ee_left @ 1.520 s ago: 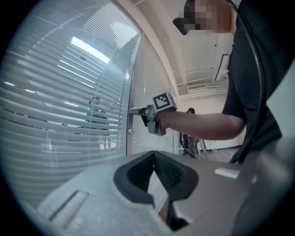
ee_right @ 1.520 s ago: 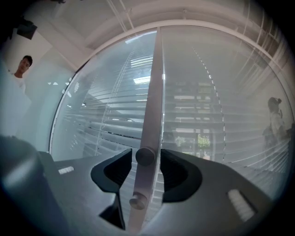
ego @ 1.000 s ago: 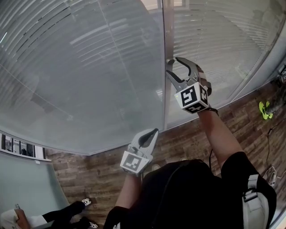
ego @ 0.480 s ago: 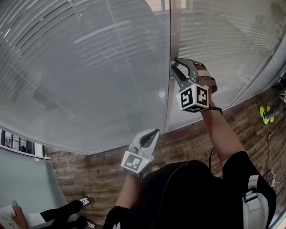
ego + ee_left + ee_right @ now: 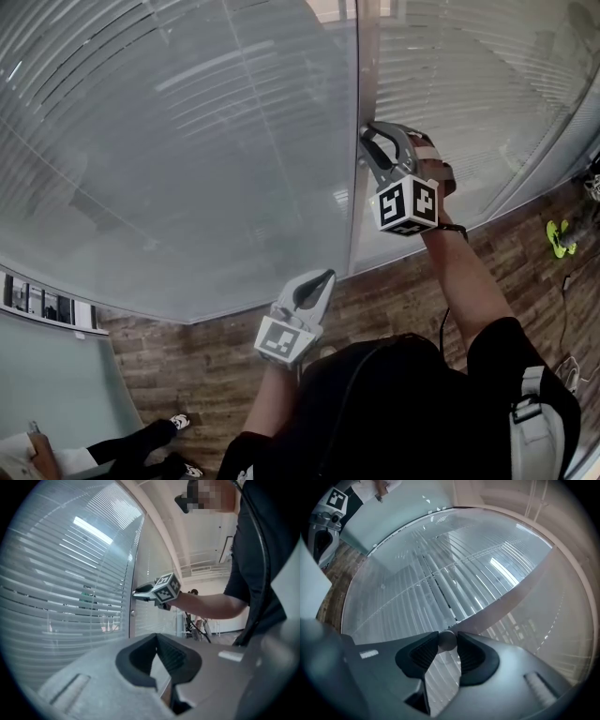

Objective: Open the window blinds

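White slatted blinds (image 5: 169, 112) hang shut behind the glass wall, split by a grey frame post (image 5: 357, 75). My right gripper (image 5: 364, 138) reaches level to that post. Its jaws are closing on a small round blinds knob (image 5: 446, 640), and in the right gripper view (image 5: 447, 638) both pads touch the knob. The left gripper view shows that gripper (image 5: 136, 592) at the post too. My left gripper (image 5: 325, 275) hangs lower and nearer to me, short of the glass, shut with nothing in it (image 5: 157, 636).
Wood-plank floor (image 5: 487, 253) runs along the foot of the glass. A yellow-green object (image 5: 561, 234) lies on it at the far right. Another person's shoe (image 5: 178, 424) shows at the lower left beside a pale panel (image 5: 56, 384).
The right jaws have narrowed from wide open to touching the knob, and that gripper has rolled a little. The left gripper has not moved.
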`<action>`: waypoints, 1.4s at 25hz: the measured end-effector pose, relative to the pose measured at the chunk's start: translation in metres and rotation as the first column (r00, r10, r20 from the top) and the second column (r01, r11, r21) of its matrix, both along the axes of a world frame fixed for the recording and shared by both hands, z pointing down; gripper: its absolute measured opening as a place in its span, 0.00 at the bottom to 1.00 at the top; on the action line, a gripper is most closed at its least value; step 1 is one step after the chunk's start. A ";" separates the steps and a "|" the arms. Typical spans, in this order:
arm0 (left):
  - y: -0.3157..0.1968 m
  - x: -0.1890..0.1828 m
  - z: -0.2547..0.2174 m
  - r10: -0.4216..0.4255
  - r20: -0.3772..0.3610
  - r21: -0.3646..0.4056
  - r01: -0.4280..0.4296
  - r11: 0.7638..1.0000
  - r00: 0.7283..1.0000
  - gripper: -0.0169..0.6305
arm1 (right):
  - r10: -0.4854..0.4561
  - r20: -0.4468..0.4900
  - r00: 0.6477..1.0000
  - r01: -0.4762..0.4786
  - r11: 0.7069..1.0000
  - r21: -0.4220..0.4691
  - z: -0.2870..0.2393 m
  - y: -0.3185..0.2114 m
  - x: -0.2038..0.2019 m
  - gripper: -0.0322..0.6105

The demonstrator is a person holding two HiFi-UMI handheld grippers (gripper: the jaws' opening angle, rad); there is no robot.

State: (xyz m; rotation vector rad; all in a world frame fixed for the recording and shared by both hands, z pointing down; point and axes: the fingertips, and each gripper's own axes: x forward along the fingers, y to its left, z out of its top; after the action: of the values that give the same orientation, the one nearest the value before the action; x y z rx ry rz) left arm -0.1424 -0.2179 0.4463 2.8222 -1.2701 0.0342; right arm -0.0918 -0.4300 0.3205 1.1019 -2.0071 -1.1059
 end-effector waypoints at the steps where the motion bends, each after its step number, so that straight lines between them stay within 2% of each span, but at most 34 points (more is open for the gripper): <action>1: 0.000 0.000 0.000 0.001 0.000 0.000 -0.001 1.000 1.000 0.03 | -0.001 0.005 1.000 0.001 1.000 -0.002 0.000 0.000 0.000 0.25; 12: 0.001 -0.001 -0.001 0.007 0.003 0.005 -0.007 1.000 1.000 0.03 | 0.006 0.159 0.987 0.005 0.998 -0.069 -0.003 0.000 0.000 0.25; 17: -0.001 0.001 -0.001 0.010 0.007 0.009 -0.010 1.000 1.000 0.03 | 0.014 0.293 0.956 0.018 0.994 -0.108 -0.006 -0.004 0.004 0.25; 23: -0.002 -0.007 -0.002 -0.003 0.006 0.005 0.003 1.000 1.000 0.03 | 0.023 0.382 0.924 0.042 0.986 -0.161 -0.007 -0.003 0.003 0.25; 25: -0.001 -0.008 -0.002 -0.004 0.009 0.005 0.004 1.000 1.000 0.03 | 0.039 0.436 0.899 0.047 0.981 -0.186 -0.009 -0.003 0.004 0.25; 31: 0.000 -0.010 -0.002 -0.004 0.013 0.003 0.004 1.000 1.000 0.03 | 0.088 0.606 0.790 0.080 0.966 -0.244 -0.008 -0.008 0.009 0.25; 35: 0.002 -0.011 0.000 -0.009 0.016 0.003 0.009 1.000 1.000 0.03 | 0.106 0.701 0.705 0.133 0.951 -0.278 -0.002 -0.011 0.013 0.25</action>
State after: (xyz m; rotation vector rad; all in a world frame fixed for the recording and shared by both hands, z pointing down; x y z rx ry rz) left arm -0.1537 -0.2162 0.4461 2.8247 -1.2868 0.0541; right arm -0.0791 -0.4411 0.3186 1.4853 -2.6579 -0.3186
